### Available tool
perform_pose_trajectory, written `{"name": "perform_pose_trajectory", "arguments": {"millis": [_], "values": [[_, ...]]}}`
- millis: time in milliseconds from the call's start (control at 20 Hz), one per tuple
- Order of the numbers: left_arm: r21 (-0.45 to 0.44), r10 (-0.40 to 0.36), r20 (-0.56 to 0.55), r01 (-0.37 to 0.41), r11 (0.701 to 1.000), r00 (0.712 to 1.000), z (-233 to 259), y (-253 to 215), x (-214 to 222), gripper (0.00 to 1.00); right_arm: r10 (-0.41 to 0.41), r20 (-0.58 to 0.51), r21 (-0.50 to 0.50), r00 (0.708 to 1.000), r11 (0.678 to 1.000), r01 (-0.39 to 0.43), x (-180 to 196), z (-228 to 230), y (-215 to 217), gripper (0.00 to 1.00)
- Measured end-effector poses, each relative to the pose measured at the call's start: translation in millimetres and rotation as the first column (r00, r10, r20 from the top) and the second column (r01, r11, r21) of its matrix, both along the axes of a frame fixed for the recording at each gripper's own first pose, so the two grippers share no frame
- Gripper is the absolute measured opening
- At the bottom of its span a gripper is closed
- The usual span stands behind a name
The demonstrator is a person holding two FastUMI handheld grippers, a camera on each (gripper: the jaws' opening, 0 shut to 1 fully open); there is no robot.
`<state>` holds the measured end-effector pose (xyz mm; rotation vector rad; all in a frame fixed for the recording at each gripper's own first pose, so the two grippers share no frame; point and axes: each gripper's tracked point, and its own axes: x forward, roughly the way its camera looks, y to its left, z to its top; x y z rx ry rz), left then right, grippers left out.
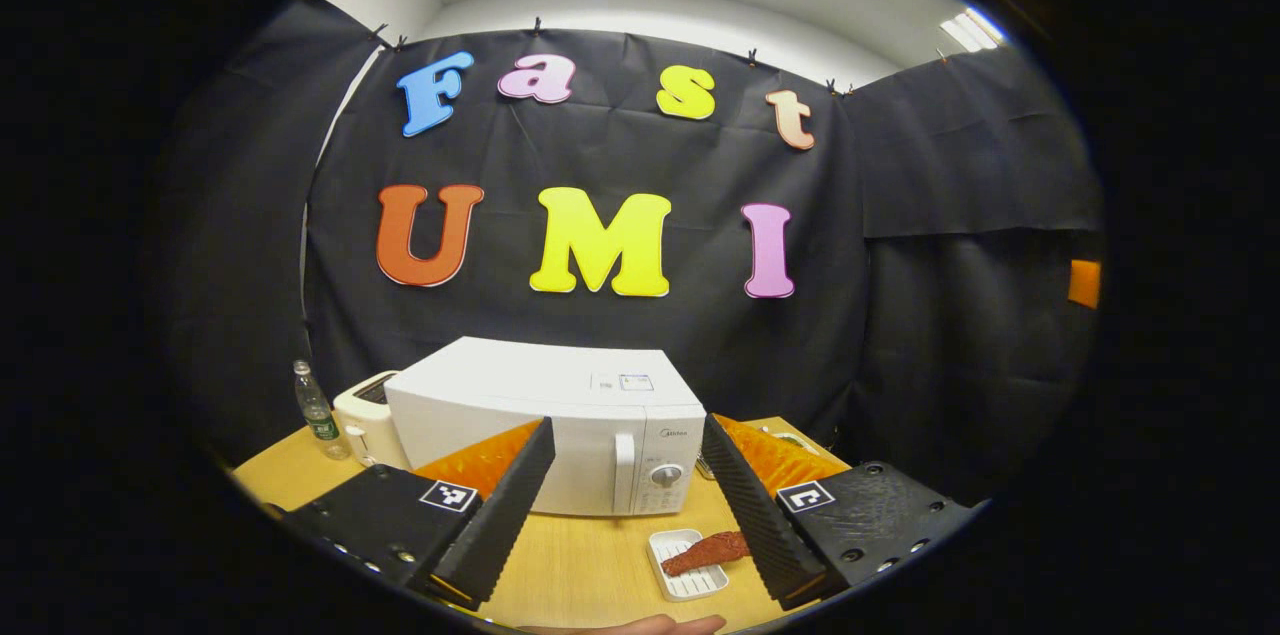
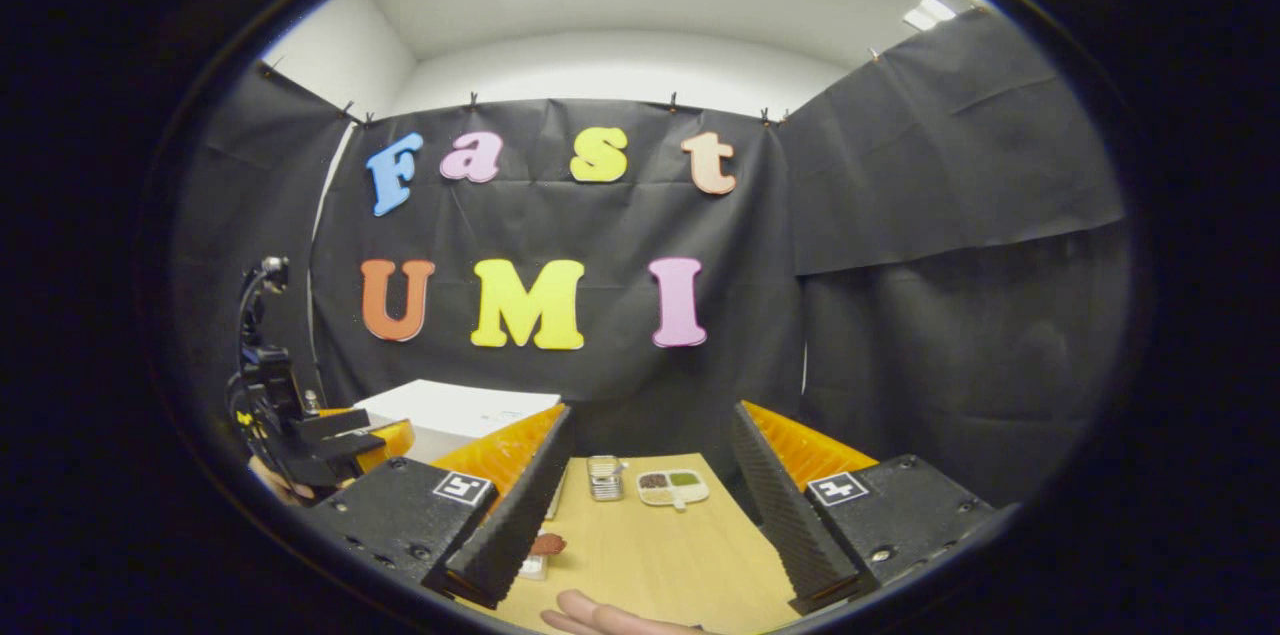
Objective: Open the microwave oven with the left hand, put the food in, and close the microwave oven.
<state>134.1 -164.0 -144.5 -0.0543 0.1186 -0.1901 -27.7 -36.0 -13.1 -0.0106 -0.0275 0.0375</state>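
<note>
Left claw [image 1: 625, 505] spread, right claw [image 2: 650, 505] spread; white microwave [image 1: 545, 425] door closed; reddish-brown food [image 1: 705, 551] on white tray [image 1: 688, 583].

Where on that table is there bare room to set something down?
Bare wood lies in front of the microwave, left of the white tray holding the food. In the right gripper view, open tabletop stretches below the small tin and divided dish. It is crowded left of the microwave, by the toaster and bottle.

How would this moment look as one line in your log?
stage: start | microwave: door shut | food: on tray | left gripper: open | right gripper: open
</note>
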Motion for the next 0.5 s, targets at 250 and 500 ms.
{"name": "perform_pose_trajectory", "arguments": {"millis": [250,500], "values": [[0.011,0.007,-0.012,-0.006,1.000,1.000,-58,-13,47,0.93,-0.013,-0.022,-0.010,1.000,1.000,0.013,11,-12,-13,0.99],[0.034,0.024,-0.060,-0.022,0.999,0.998,-117,-24,84,0.92,-0.031,-0.041,-0.048,0.999,0.998,0.029,24,-28,-21,1.00]]}}
